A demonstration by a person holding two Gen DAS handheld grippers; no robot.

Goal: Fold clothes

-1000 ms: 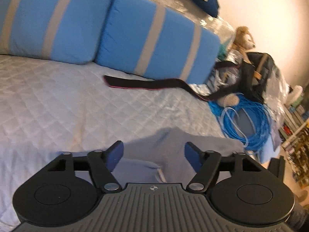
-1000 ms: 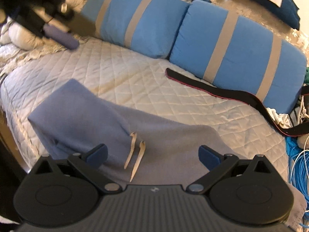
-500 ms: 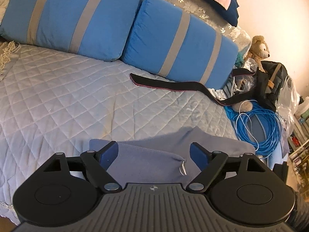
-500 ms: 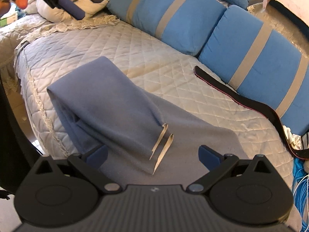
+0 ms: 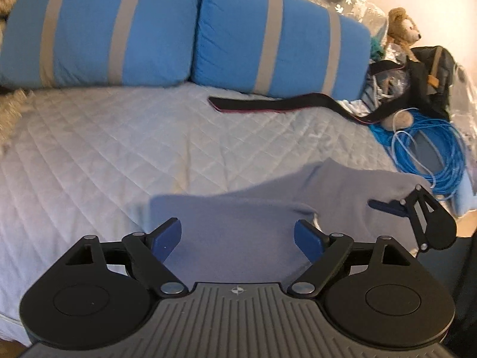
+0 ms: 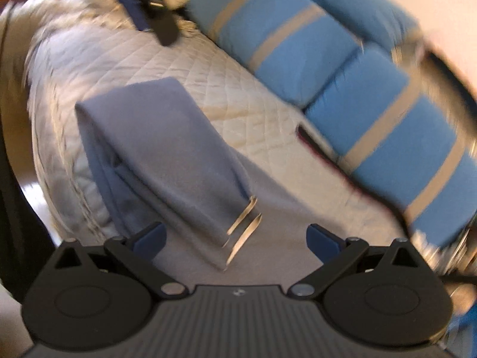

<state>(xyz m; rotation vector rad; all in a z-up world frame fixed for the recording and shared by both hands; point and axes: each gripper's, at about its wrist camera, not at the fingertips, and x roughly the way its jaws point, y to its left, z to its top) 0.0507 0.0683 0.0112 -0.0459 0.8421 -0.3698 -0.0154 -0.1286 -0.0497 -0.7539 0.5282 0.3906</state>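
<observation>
A grey-blue garment (image 5: 238, 217) lies on the quilted bed near its front edge. One end is folded over into a flap (image 6: 167, 137), and two pale drawstrings (image 6: 244, 223) hang from the flap's edge. My left gripper (image 5: 237, 237) is open just above the cloth, with nothing between its fingers. My right gripper (image 6: 235, 238) is open too and hovers over the flap's drawstring end. From the left wrist, the right gripper (image 5: 384, 207) shows side-on at the garment's right corner. The left gripper (image 6: 140, 9) is a dark blur at the top of the right wrist view.
Two blue pillows with grey stripes (image 5: 268, 38) line the back of the bed (image 5: 104, 149). A black strap (image 5: 268, 106) lies in front of them. Off the bed's right side are a blue cable coil (image 5: 432, 155), a teddy bear (image 5: 401, 26) and a black bag (image 5: 432, 68).
Both grippers have moved over the garment and stayed open. The right one has swung in close to the folded flap and now shows in the left wrist view. The fold looks unchanged.
</observation>
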